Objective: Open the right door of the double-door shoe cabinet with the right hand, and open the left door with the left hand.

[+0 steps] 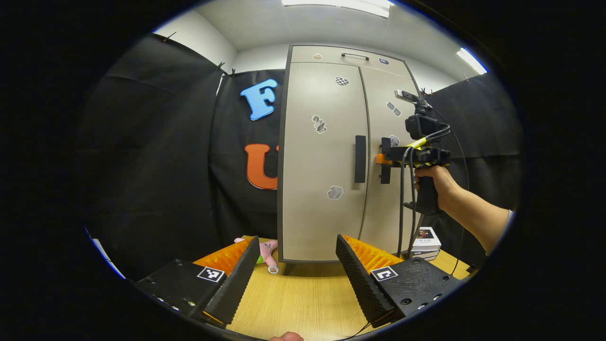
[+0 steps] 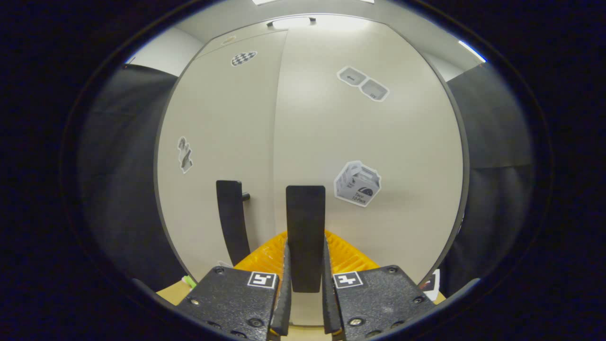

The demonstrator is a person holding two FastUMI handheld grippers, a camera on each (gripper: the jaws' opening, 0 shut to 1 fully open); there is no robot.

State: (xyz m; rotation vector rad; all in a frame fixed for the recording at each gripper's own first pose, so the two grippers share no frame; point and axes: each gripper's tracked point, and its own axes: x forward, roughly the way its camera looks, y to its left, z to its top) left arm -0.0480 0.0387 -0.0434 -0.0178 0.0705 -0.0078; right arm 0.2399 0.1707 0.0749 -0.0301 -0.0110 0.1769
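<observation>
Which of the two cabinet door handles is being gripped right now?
The right door's handle. The right hand-held gripper is closed on it, one finger on each side. The left door's handle stands free beside it, with nothing touching it.

The shoe cabinet (image 1: 326, 156) stands on the surface (image 1: 303, 298) ahead of my left tongs (image 1: 296, 270). My right tongs (image 2: 305, 289) sit on the right door's handle (image 2: 305, 237), the left door's handle (image 2: 232, 220) just beside. A box (image 1: 426, 241) lies right of the cabinet, a toy (image 1: 267, 253) left.
</observation>
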